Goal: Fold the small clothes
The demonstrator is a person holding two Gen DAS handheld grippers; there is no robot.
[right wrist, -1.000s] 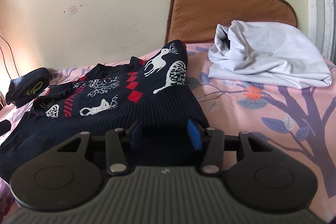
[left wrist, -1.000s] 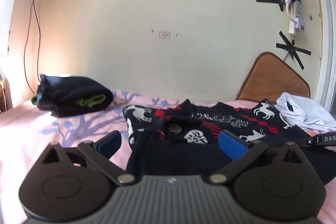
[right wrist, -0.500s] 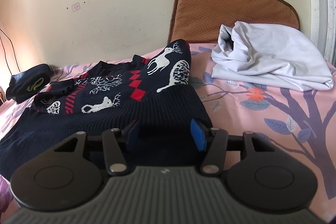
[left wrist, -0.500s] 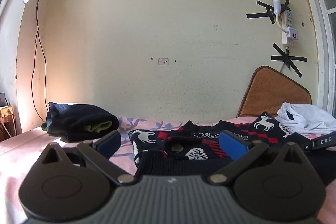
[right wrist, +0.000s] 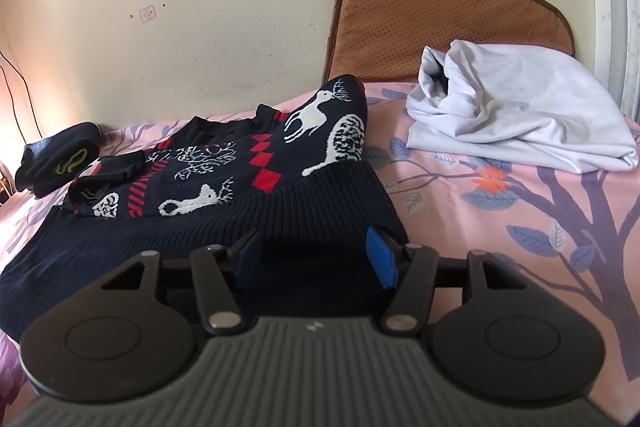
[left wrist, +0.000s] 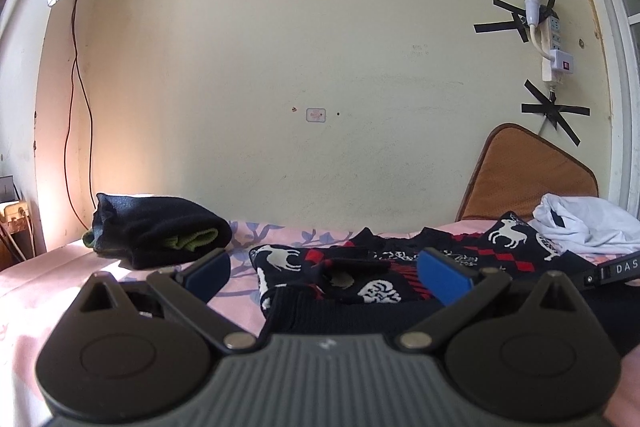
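A dark navy sweater (right wrist: 240, 179) with white deer and red diamonds lies spread on the pink floral bed; it also shows in the left wrist view (left wrist: 360, 279). My left gripper (left wrist: 324, 273) is open and empty, low at the sweater's left hem. My right gripper (right wrist: 316, 255) is open, its blue pads either side of the ribbed hem at the sweater's right corner, not closed on it. The right gripper's side shows at the right edge of the left wrist view (left wrist: 616, 269).
A folded black garment with green trim (left wrist: 160, 231) lies at the back left of the bed. A crumpled white shirt (right wrist: 516, 119) lies at the back right by a brown cushion (right wrist: 440, 15) leaning on the wall. A taped lamp and power strip (left wrist: 554, 55) hang on the wall.
The left gripper has dropped lower and levelled out, so more wall shows. The right gripper has edged slightly forward and its jaws have opened a little wider around the hem.
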